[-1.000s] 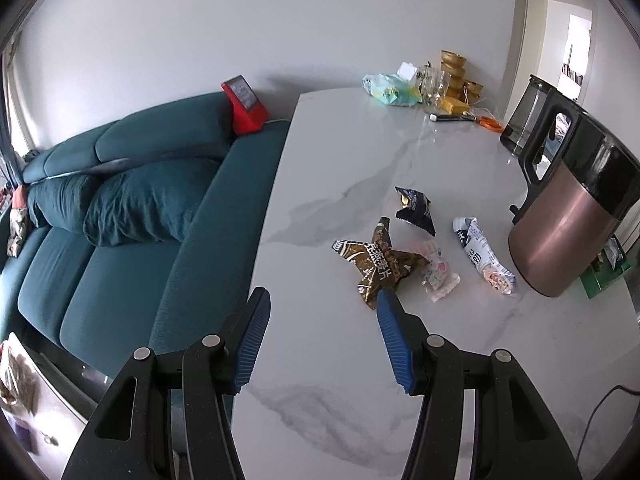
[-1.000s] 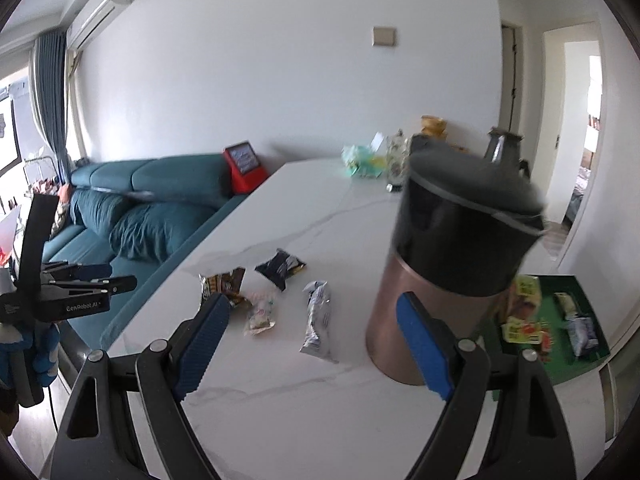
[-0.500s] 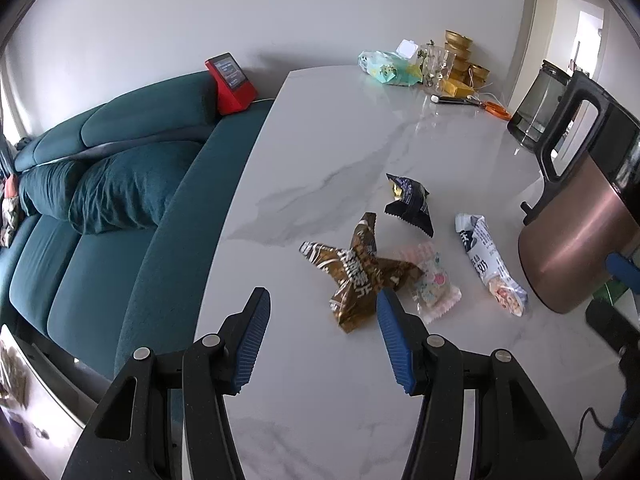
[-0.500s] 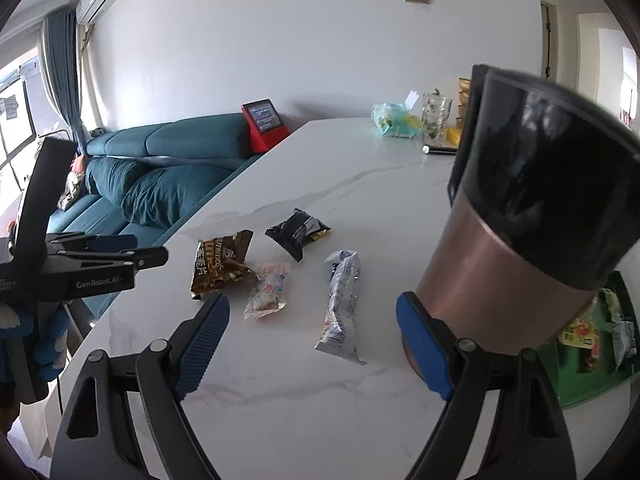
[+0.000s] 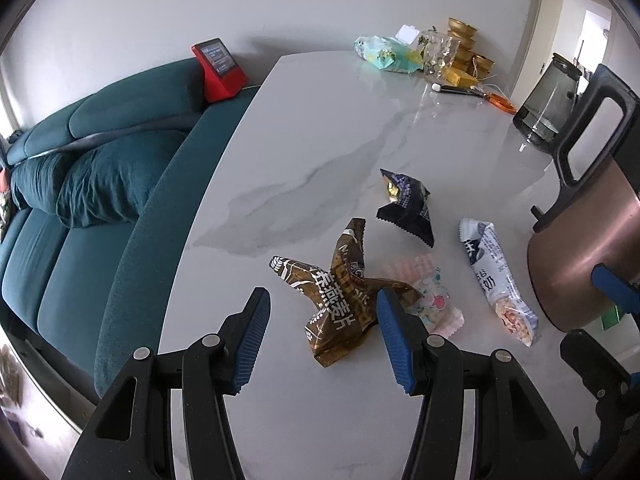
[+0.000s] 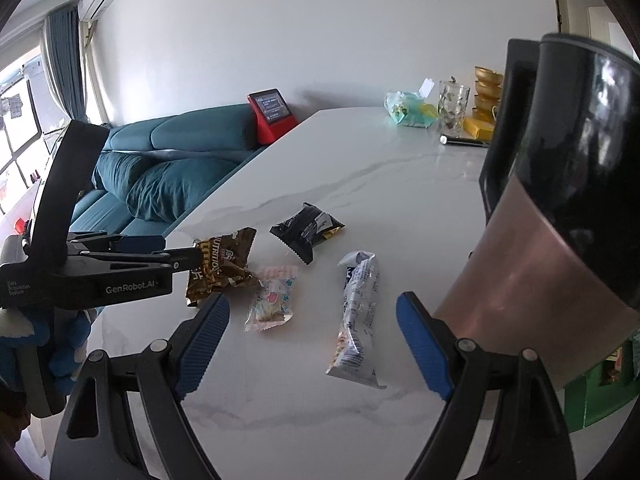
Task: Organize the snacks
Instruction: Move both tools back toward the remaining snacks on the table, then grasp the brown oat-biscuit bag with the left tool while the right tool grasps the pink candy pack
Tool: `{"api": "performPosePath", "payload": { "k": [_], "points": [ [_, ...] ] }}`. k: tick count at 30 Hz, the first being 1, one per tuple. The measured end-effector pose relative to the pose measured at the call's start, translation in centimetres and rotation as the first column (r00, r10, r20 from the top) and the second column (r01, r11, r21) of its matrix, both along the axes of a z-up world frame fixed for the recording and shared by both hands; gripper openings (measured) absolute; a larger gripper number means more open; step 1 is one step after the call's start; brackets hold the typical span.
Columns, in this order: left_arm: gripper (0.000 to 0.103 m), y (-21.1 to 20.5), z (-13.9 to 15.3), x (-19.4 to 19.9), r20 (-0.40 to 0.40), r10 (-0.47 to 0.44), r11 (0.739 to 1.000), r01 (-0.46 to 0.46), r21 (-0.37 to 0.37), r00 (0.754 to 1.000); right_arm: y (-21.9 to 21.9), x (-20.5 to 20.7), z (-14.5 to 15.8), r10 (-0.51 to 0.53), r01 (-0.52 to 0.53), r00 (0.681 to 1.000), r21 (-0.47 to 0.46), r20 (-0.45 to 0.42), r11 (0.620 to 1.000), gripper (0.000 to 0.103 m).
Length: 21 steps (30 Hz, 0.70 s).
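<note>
Several snack packets lie together on the white marble table (image 5: 328, 128). A crumpled brown packet (image 5: 340, 300) (image 6: 224, 268) lies nearest my left gripper (image 5: 320, 336), which hangs open just above and before it with nothing between its pads. Beside it lie a pink-white packet (image 5: 432, 300) (image 6: 272, 300), a black packet (image 5: 408, 204) (image 6: 306, 230) and a long white-blue packet (image 5: 496, 280) (image 6: 358, 312). My right gripper (image 6: 312, 344) is open over the table, with the long packet lying beyond the gap between its fingers. The left gripper shows side-on at the left of the right wrist view.
A copper and black kettle (image 5: 580, 248) (image 6: 560, 216) stands close at the right of the packets. A glass jug (image 5: 548, 108), a glass, gold bowls (image 5: 464, 36) and a green pack sit at the table's far end. A teal sofa (image 5: 80, 184) runs along the left edge.
Both grippers have come down and forward toward the packets, which now look larger and closer. The brown packet now lies just before the left gripper's pads. Neither gripper's opening has changed.
</note>
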<state>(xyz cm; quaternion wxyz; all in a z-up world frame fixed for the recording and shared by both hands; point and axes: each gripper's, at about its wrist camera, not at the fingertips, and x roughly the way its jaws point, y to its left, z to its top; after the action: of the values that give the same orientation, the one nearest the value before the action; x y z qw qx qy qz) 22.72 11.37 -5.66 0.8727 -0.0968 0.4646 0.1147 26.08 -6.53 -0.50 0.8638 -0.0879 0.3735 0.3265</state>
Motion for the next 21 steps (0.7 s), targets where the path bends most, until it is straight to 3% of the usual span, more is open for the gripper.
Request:
{"api": "performPosePath", "payload": {
  "k": [21],
  "points": [
    [0.049,0.8,-1.6,2.0,-0.015,0.044,0.998,-0.044,-0.048,0.999,0.9,2.0,-2.7,-0.021,0.020,0.999,-0.024,-0.043,1.000,0.103]
  ]
}}
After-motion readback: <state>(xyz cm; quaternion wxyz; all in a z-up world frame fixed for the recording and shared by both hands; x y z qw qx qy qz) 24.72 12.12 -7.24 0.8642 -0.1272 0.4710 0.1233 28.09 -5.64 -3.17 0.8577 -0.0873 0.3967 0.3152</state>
